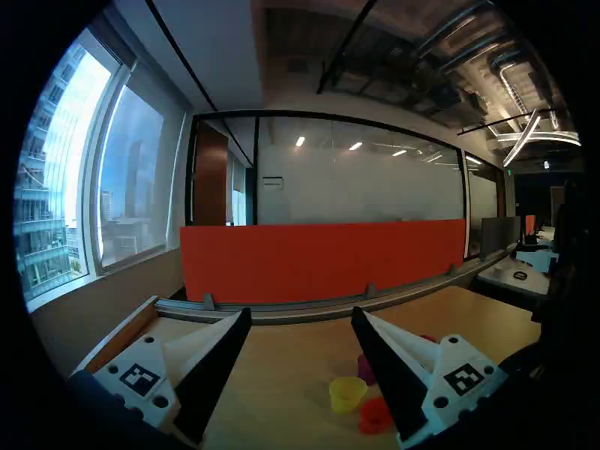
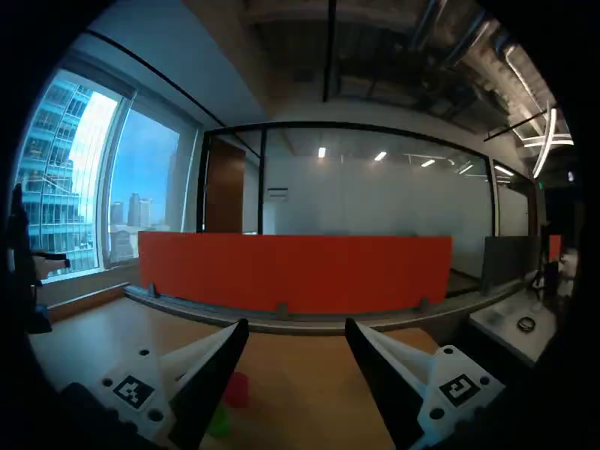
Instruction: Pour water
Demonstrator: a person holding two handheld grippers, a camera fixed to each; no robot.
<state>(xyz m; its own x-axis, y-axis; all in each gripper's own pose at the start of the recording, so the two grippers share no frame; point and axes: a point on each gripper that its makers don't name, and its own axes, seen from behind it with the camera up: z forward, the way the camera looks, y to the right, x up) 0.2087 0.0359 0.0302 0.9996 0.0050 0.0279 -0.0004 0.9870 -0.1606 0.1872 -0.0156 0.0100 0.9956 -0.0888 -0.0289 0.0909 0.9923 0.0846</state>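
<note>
On the wooden desk [image 1: 300, 360], in the left gripper view, stand small plastic cups: a yellow cup [image 1: 347, 393], a red cup [image 1: 375, 415] beside it, and a purple cup [image 1: 365, 369] partly hidden behind my right finger. My left gripper [image 1: 300, 330] hovers open above the desk, nothing between its fingers. In the right gripper view, a red cup [image 2: 237, 389] and a green cup [image 2: 218, 422] peek out beside the left finger. My right gripper [image 2: 296, 337] is open too and holds nothing.
An orange divider panel [image 1: 322, 259] runs along the desk's far edge, with a glass-walled room behind. Large windows [image 1: 75, 187] are on the left. A neighbouring white desk [image 2: 517, 322] with a small round object lies to the right. A dark object [image 2: 22, 262] shows at the far left.
</note>
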